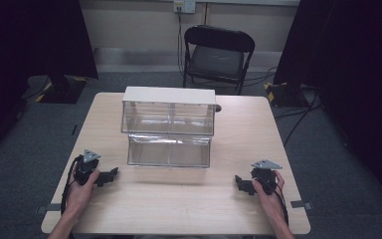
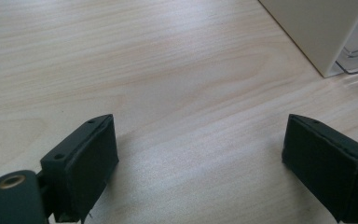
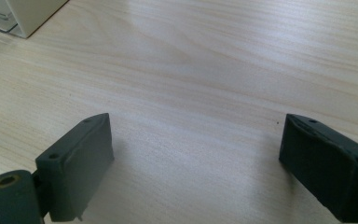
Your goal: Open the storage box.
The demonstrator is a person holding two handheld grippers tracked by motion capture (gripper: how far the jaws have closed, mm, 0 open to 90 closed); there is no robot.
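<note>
A white-framed cabinet (image 1: 169,110) with clear plastic drawers stands at the middle of the wooden table (image 1: 179,194); its lower drawer (image 1: 169,151) is pulled out toward me. My left gripper (image 1: 110,176) rests on the table at the front left, held by a hand, open with nothing between its jaws. At the front right my right gripper (image 1: 240,183) also lies open and empty. In the left gripper view the gripper (image 2: 200,154) shows bare wood between the jaws and a corner of the cabinet (image 2: 317,28) at the top right. In the right gripper view the gripper (image 3: 196,154) faces bare wood, with the cabinet's corner (image 3: 25,14) at the top left.
A black folding chair (image 1: 218,55) stands behind the table's far edge. Dark curtains hang at both sides, and cables run across the grey floor at the right (image 1: 298,114). Light tabletop lies between the two grippers and in front of the pulled-out drawer.
</note>
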